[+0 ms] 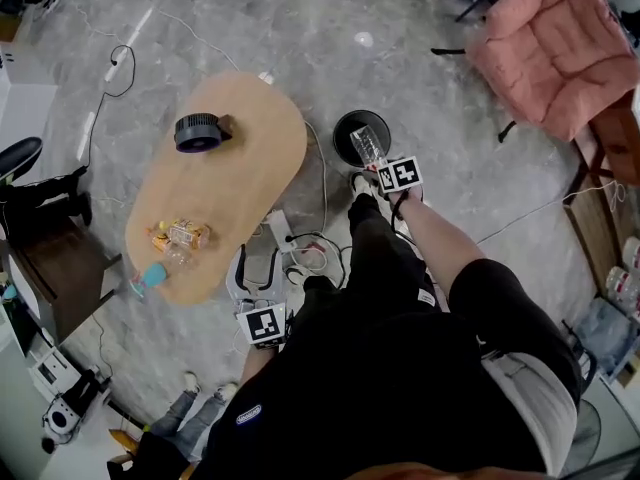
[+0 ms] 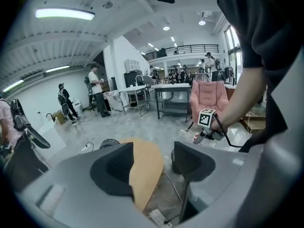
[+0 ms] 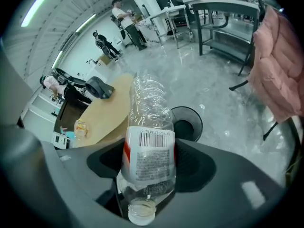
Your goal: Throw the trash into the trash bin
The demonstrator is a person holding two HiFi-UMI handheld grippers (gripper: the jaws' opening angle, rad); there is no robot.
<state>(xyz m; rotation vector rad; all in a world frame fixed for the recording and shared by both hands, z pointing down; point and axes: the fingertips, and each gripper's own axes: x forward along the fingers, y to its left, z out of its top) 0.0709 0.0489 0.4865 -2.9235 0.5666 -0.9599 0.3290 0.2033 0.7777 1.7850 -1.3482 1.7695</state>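
Between the jaws of the right gripper (image 3: 148, 164) sits a clear plastic bottle (image 3: 148, 127), clamped by its labelled body. A pad presses on each side of the barcode label. Its open, capless neck points back toward the camera and its base reaches out past the jaw tips. Just beyond those tips, a little to the right of the bottle, a round black trash bin (image 3: 200, 123) stands on the grey floor with its mouth open. From the head view the bottle lies across the bin's mouth. To the left of the jaws lies an oval wooden table (image 3: 111, 110), with snack packets (image 3: 80, 127) at its near end.

The left gripper (image 2: 153, 166) is empty and its jaws stand moderately apart. Through the gap between them the end of the same table shows, with floor and a power strip (image 2: 159, 217) below it. Beyond its right jaw, well apart, a pink armchair (image 2: 207, 96) stands in the background.
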